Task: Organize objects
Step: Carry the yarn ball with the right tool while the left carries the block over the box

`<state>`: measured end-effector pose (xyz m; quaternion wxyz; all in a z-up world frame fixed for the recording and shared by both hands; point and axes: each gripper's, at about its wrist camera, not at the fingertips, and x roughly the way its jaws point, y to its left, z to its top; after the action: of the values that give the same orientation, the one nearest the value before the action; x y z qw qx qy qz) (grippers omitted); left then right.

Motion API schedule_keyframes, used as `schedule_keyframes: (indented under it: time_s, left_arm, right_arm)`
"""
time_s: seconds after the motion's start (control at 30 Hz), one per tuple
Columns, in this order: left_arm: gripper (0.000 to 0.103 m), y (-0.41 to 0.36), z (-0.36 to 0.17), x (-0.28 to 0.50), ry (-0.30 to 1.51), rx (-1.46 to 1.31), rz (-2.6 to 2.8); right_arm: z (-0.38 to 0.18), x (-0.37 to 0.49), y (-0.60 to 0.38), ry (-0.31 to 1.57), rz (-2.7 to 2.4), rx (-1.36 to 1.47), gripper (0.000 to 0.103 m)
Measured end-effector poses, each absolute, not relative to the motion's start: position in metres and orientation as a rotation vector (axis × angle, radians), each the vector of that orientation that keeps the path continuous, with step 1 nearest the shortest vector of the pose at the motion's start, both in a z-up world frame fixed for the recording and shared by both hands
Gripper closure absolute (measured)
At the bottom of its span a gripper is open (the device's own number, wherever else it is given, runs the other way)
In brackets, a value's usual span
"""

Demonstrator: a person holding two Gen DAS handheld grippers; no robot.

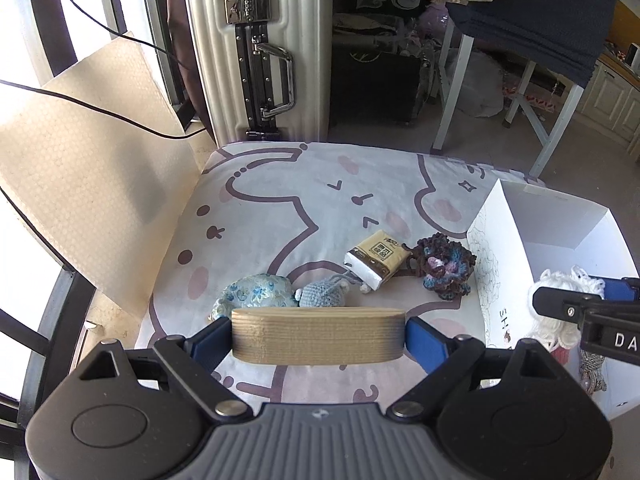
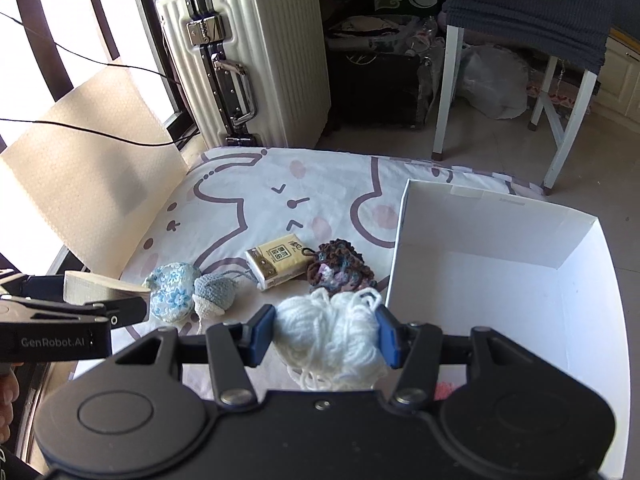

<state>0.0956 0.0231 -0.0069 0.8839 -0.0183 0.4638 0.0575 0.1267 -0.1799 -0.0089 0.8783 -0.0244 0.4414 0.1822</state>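
Low middle of left view: wood block (image 1: 318, 334) sits squeezed between the blue pads of the left gripper (image 1: 318, 336), up off the cloth.
Low middle of right view: white yarn ball (image 2: 326, 338) is pinched by the right gripper (image 2: 325, 336), just beside the box wall.
Right side: white box (image 2: 520, 216) is open on top, and mostly bare inside as far as I can see.
Middle of the cloth: tissue pack (image 1: 378, 258), dark yarn flower (image 1: 446, 266), blue knit toy (image 1: 324, 294) and flower pouch (image 1: 256, 294) lie close together, not in the box yet.
Under it all: bunny cloth (image 1: 280, 208).
Step now, I think: carry both held things over the box.
Do it well: keep both squeezes tight, go over the wall not into it, let the yarn go first, mind loose strands catching.
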Motion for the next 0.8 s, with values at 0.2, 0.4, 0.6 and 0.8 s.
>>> schedule_keyframes:
  time_s: [0.2,0.4,0.6,0.8]
  left_arm:
    - [0.011,0.02,-0.005,0.095,0.957,-0.051,0.101]
    - [0.011,0.002,-0.003,0.102,0.955,-0.064,0.063]
    - [0.011,-0.031,-0.001,0.11,0.947,-0.056,-0.006]
    - [0.011,-0.059,-0.003,0.12,0.946,-0.037,-0.058]
  right_arm:
    - [-0.003,0.121,-0.188,0.902,0.374,-0.038,0.049]
    - [-0.004,0.123,-0.207,0.901,0.34,-0.03,0.049]
    - [-0.006,0.127,-0.236,0.906,0.282,-0.016,0.049]
    - [-0.008,0.129,-0.268,0.91,0.227,-0.003,0.049]
